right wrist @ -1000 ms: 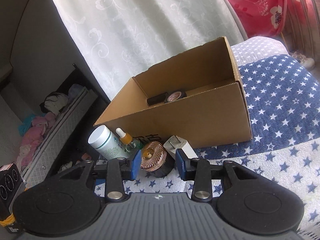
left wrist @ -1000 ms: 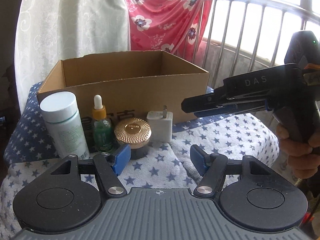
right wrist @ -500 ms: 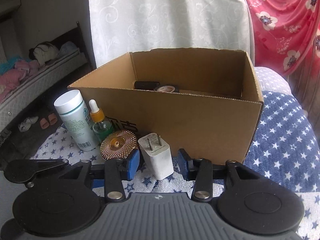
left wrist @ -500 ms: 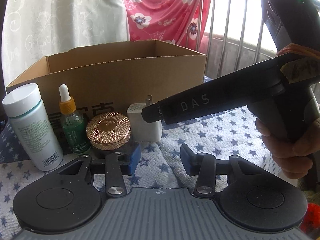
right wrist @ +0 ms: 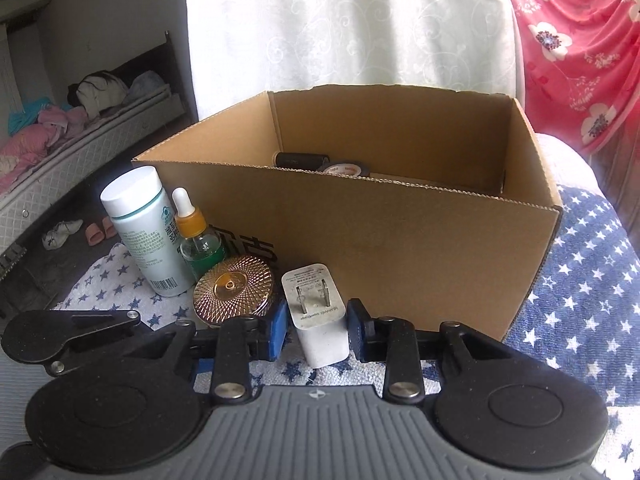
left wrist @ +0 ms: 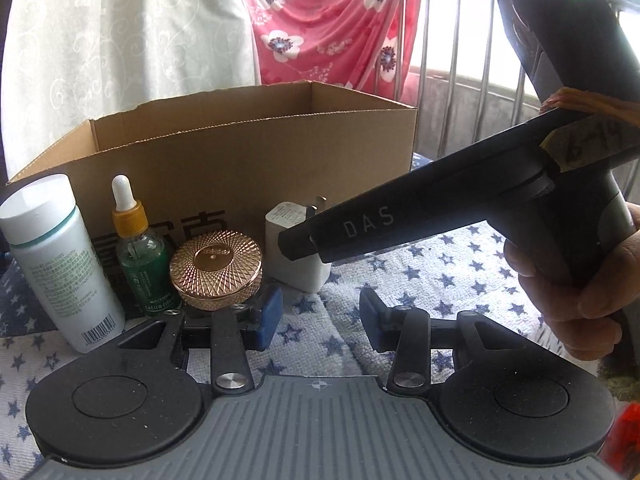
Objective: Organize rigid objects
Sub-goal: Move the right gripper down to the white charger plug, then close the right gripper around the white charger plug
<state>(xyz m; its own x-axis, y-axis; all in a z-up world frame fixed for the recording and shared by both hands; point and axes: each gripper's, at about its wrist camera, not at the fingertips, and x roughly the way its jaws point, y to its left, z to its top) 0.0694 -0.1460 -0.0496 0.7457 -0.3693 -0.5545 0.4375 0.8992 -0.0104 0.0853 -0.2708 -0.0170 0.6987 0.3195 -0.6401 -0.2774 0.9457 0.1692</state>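
A cardboard box (left wrist: 256,160) stands on a star-patterned cloth. In front of it stand a white bottle (left wrist: 56,264), a green dropper bottle (left wrist: 140,256), a gold-lidded jar (left wrist: 218,272) and a white plug adapter (left wrist: 296,248). My left gripper (left wrist: 320,316) is open and empty, just in front of the jar. In the right wrist view my right gripper (right wrist: 318,324) has its blue pads on either side of the white plug adapter (right wrist: 318,312), close to its sides; contact is not clear. The box (right wrist: 400,248) holds a black cylinder (right wrist: 300,159) and a tape roll (right wrist: 344,169).
The right gripper's black body (left wrist: 460,208) and the hand holding it fill the right of the left wrist view. A white curtain (right wrist: 340,28) and a red floral cloth (left wrist: 332,40) hang behind the box. A bed (right wrist: 60,128) lies far left.
My right gripper has moved forward and down so its pads now flank the plug adapter. My left gripper has crept closer to the jar and stays open.
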